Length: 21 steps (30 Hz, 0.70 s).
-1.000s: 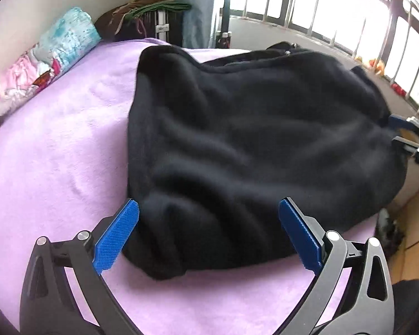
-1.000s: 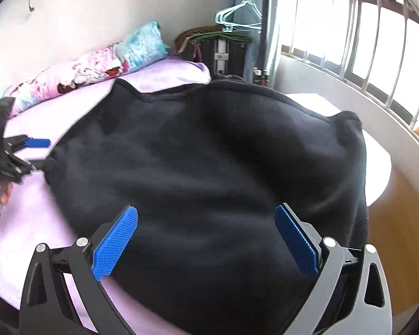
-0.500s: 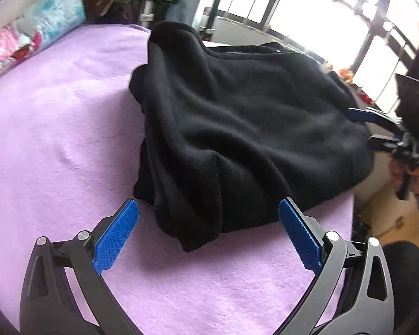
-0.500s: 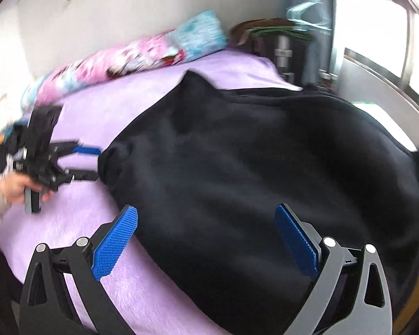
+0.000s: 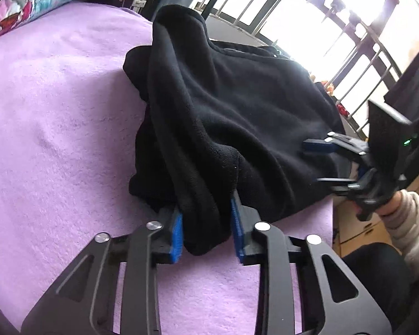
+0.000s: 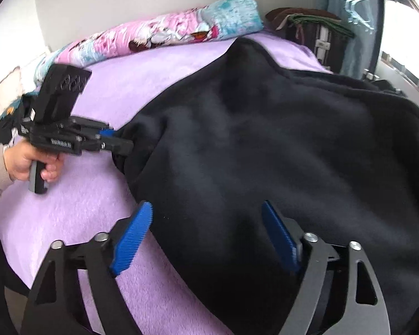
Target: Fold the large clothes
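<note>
One bed under a lilac blanket point(image 5: 56, 117) carries one black fleece garment point(image 5: 237, 117), spread toward the blanket's near edge and window-side edge. One floral bolster point(image 6: 159, 33) lies along the wall edge. Two grippers: the left gripper point(image 5: 206, 229) has just closed, pads clamped on a bunched corner of the fleece; the right gripper point(image 6: 206, 237) has been closing — jaws apart, fleece between them, unpinched. Only the right view shows the left hand point(image 6: 30, 162) — the left view shows window bars point(image 5: 335, 42).
</note>
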Motion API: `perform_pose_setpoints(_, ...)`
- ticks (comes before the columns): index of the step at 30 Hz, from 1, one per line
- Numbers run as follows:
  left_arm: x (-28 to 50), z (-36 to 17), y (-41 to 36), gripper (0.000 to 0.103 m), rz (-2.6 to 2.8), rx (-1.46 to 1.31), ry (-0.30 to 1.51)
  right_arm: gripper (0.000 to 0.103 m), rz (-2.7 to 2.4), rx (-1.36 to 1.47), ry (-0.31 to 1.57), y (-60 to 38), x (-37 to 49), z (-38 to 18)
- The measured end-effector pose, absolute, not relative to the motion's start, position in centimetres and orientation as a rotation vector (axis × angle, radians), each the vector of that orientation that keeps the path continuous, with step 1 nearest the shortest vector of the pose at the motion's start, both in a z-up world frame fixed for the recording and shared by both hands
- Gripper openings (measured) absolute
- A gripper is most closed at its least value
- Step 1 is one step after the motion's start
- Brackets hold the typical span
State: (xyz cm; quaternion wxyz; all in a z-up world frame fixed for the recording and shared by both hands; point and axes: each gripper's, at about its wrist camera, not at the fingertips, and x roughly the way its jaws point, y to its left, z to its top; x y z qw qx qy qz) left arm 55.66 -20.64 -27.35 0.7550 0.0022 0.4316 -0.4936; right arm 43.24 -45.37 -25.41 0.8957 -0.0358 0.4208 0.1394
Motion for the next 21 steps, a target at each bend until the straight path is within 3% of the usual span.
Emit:
perform_pose_setpoints(2, 55.6, -27.3, -20.2, 0.013, -1.09, -0.007, 0.941, 0.058, 0.261, -0.091, 0.905, -45.6, 43.7, -26.9)
perform_pose_setpoints(5, 55.6, -27.3, -19.6, 0.013, -1.089, 0.023, 0.948, 0.051, 0.273, -0.01, 0.906, -47.4, 43.8, -28.0)
perform_pose_setpoints(11, 55.9, -27.4, -19.8, 0.014, -1.052, 0.132, 0.953, 0.05, 0.253, -0.055, 0.907, -47.0, 43.6, -27.9)
perform_pose_setpoints(16, 56.5, -28.0, -19.5, 0.021, -1.036, 0.104, 1.008, 0.051, 0.245, -0.053, 0.905, -46.9, 43.5, -27.7)
perform_pose_setpoints(18, 55.6, -26.2, -19.7, 0.047, -1.046, 0.075, 0.97, 0.058, 0.268, -0.004, 0.881, -46.9, 43.0, -26.3)
perform_pose_setpoints(19, 55.2, -25.3, -20.0, 0.094, -1.022, 0.1, 0.958, 0.068, 0.273, 0.013, 0.876, -47.0, 42.7, -25.8)
perform_pose_setpoints(21, 53.6, -23.2, -20.8, 0.097, -0.977, 0.2, 0.877, 0.079, 0.242, 0.002, 0.843, -47.2, 41.8, -24.4)
